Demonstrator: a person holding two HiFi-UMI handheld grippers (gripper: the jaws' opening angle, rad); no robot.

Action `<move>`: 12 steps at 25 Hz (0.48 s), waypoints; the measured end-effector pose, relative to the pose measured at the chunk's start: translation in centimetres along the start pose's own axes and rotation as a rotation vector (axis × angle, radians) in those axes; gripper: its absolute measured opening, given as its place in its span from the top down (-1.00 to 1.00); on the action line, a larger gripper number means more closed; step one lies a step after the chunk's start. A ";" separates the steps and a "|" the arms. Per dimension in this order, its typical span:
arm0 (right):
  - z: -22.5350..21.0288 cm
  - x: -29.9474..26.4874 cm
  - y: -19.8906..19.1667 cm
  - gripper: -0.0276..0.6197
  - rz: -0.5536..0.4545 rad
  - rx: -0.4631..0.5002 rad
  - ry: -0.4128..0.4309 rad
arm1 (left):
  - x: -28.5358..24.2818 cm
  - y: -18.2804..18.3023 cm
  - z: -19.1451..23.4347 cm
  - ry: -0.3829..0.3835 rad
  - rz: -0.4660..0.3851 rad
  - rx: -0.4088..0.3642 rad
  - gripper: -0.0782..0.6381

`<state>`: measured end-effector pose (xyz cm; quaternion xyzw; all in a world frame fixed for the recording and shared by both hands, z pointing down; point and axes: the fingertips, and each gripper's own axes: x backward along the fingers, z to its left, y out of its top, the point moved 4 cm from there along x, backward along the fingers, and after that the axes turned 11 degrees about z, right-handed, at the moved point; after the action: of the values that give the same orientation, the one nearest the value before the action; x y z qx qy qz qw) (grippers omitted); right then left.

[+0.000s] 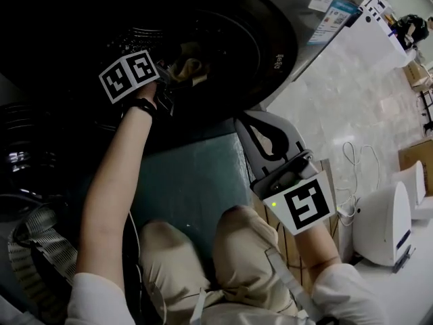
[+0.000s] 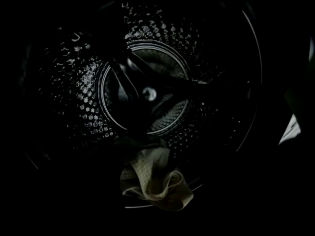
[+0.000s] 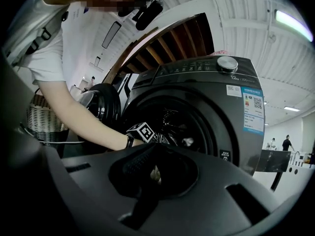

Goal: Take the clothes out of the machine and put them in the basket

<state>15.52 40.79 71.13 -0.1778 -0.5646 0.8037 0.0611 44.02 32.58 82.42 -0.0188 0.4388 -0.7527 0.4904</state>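
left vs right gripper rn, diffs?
Left gripper is inside the washer drum; right gripper is held outside, by the knee. Left has a beige cloth bunched at its jaws; right's jaws are together, empty. Both carry marker cubes.

Left gripper view nearly black w/ faint glints on the drum (image 2: 83, 97), head view dim w/ bright pale floor (image 1: 338, 107) at right, right gripper view lit by ceiling strip light (image 3: 291, 22), fisheye-bent edges.
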 end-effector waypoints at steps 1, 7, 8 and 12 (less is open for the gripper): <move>-0.3 0.1 -0.1 0.88 -0.001 -0.003 0.003 | -0.5 0.1 0.0 0.010 0.013 -0.013 -0.40; -2.2 0.6 -0.8 0.88 -0.017 -0.028 0.004 | -3.6 1.8 -0.4 0.099 0.090 -0.138 -0.40; -2.4 0.7 -0.9 0.88 -0.021 -0.032 0.004 | -4.0 2.0 -0.1 0.113 0.107 -0.153 -0.40; -3.2 1.0 -1.7 0.88 -0.018 -0.049 0.003 | -6.4 1.4 1.3 0.152 0.265 -0.228 -0.45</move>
<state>15.58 44.53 71.55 -0.1753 -0.5855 0.7889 0.0646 48.94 36.35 84.86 0.0403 0.5558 -0.6262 0.5452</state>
